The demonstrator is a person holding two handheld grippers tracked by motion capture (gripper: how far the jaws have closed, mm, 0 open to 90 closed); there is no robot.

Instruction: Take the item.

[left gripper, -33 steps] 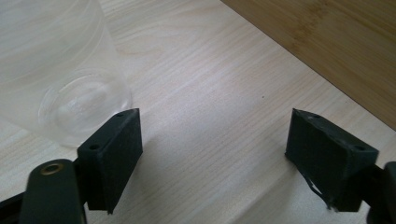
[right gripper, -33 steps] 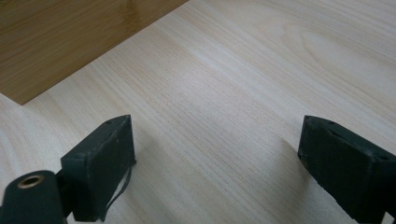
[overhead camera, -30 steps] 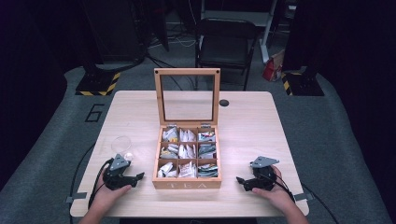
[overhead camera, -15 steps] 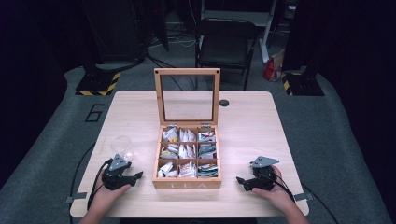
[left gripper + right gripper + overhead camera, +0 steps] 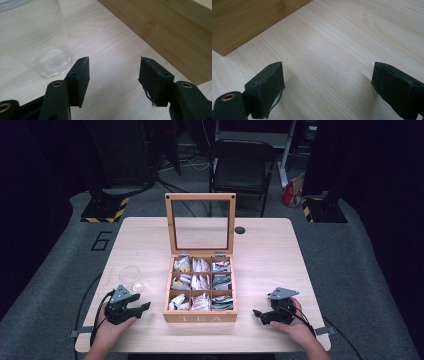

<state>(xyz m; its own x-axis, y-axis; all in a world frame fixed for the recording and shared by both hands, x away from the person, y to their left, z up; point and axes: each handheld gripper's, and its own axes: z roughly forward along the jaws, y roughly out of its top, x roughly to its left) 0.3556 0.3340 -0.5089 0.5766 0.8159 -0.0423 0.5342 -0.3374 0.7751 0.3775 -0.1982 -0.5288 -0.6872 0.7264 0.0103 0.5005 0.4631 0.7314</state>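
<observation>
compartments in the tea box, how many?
9. The tea box is a three-by-three grid: three at the back near the raised lid, three in the middle, three along the front. All hold tea bags; none looks hidden.

Three cameras set around the tea box

From above your side, the high view faces forward and down on the whole desk (image 5: 280, 245) with the tea box (image 5: 201, 315) at centre. Your left tool's camera sits low and close at the box's left wall (image 5: 175, 32), your right tool's at its right wall (image 5: 244, 20); all share that box.
</observation>
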